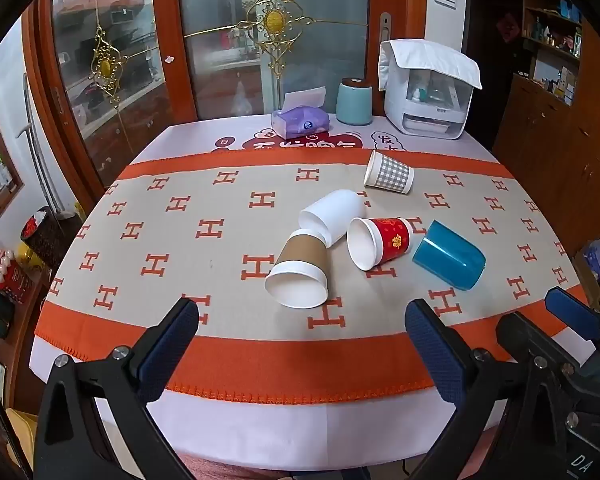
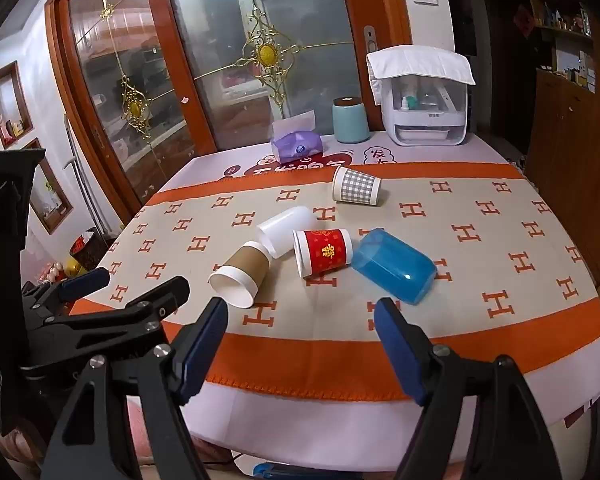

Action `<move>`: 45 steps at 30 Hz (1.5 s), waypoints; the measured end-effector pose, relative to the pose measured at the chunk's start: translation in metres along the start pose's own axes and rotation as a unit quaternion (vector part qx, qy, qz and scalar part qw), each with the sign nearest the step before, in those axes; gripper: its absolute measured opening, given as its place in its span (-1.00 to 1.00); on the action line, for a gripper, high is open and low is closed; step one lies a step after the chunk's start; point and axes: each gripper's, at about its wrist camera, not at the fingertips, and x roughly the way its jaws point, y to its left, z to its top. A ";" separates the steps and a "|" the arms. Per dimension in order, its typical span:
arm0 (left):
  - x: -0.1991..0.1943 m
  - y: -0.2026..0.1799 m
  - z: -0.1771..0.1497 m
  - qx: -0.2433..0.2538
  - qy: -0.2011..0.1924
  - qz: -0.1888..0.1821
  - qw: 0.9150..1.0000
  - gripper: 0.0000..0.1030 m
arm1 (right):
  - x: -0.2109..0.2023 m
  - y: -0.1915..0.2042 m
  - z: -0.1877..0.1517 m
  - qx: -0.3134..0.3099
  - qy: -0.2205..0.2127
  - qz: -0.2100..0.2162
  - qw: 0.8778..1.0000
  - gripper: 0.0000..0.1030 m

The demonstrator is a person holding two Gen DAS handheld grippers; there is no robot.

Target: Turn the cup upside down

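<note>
Waiting w/ both claws apart, left gripper (image 1: 302,320) & right gripper (image 2: 300,318) empty; next grab brown-sleeve cup (image 1: 298,272), mid-frame.

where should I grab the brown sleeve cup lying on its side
Grip the brown cup across its sleeved middle, coming down from above with the left gripper, probably. It lies sideways, mouth toward you, white cup touching its far end.

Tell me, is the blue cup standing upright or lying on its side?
On its side. The blue cup lies on the tablecloth, open rim turned toward the red cup, rounded base pointing away from it.
</note>
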 end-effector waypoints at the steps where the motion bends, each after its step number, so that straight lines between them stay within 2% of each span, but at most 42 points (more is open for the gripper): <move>1: 0.000 0.000 0.000 0.000 0.001 0.000 1.000 0.98 | 0.000 0.000 0.000 0.000 0.000 0.000 1.000 0.48; 13: 0.000 0.001 0.000 0.001 0.005 0.001 1.000 0.98 | 0.000 -0.001 -0.001 0.001 0.003 0.000 1.000 0.48; 14: 0.001 -0.005 -0.008 0.002 0.005 0.002 1.000 0.98 | 0.000 0.000 -0.001 0.001 0.003 0.000 1.000 0.48; 45: 0.001 0.000 0.001 0.000 0.013 -0.005 1.000 0.98 | 0.004 -0.003 -0.005 0.009 0.002 0.008 1.000 0.48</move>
